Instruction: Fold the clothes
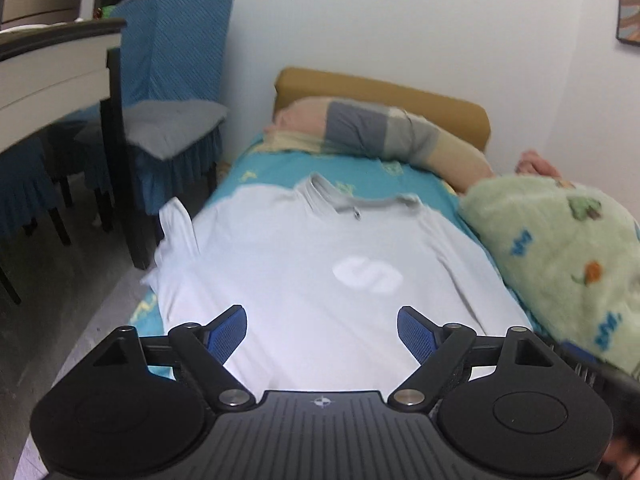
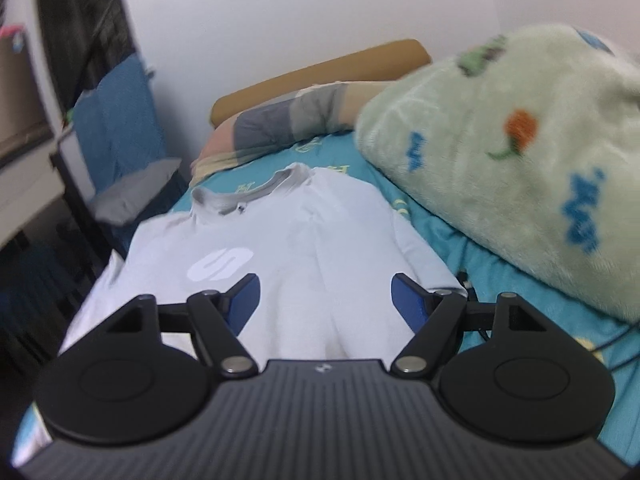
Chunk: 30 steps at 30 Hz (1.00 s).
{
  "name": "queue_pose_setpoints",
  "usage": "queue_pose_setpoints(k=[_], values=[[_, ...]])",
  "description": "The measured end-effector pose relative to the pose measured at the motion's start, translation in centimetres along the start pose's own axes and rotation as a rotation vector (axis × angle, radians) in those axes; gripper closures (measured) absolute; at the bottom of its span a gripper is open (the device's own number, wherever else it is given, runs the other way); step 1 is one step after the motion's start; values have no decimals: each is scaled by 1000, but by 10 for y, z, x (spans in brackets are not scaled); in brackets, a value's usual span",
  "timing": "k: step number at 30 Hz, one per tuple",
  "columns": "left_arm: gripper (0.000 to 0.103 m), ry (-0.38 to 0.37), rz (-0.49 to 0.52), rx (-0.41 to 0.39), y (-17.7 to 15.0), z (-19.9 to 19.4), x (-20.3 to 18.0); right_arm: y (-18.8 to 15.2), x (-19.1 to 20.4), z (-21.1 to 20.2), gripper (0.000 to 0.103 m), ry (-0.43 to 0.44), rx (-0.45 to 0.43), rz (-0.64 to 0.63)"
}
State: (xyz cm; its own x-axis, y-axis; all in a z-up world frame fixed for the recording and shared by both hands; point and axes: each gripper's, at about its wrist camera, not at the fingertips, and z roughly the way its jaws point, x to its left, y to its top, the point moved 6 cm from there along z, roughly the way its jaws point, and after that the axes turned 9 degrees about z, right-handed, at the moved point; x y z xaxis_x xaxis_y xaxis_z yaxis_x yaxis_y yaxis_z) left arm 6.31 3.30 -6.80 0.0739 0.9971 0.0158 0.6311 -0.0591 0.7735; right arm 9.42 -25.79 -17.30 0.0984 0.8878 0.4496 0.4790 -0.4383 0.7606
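Note:
A white T-shirt [image 1: 304, 264] with a white logo and grey collar lies spread flat, front up, on the teal bed sheet [image 1: 360, 172]. Its left sleeve hangs over the bed's left edge. My left gripper [image 1: 322, 334] is open and empty, above the shirt's lower part. In the right wrist view the same shirt [image 2: 304, 248] lies ahead on the sheet [image 2: 472, 256]. My right gripper [image 2: 325, 300] is open and empty, over the shirt's lower right part, with nothing between its blue pads.
A fluffy green blanket [image 1: 560, 248] is piled along the bed's right side; it also fills the right wrist view [image 2: 520, 160]. A striped pillow [image 1: 380, 132] and tan headboard [image 1: 384, 92] lie at the far end. Blue-covered chairs [image 1: 168, 92] and a table [image 1: 48, 68] stand left. A black cable [image 2: 476, 292] lies on the sheet.

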Motion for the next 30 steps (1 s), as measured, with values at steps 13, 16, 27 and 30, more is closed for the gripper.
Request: queue_pose_setpoints(k=[13,16,27,30], values=[[19,-73,-80,-22,2,30,0,0,-91,73,55,-157,85,236],[19,-86,-71,-41,5,35,-6,-4,-95,88,64,-160,93,236],[19,-86,-128,-50,9,50,3,11,-70,80,90,-156,16,123],[19,-76,-120,-72,13,45,5,20,-55,68,90,-208,-38,32]])
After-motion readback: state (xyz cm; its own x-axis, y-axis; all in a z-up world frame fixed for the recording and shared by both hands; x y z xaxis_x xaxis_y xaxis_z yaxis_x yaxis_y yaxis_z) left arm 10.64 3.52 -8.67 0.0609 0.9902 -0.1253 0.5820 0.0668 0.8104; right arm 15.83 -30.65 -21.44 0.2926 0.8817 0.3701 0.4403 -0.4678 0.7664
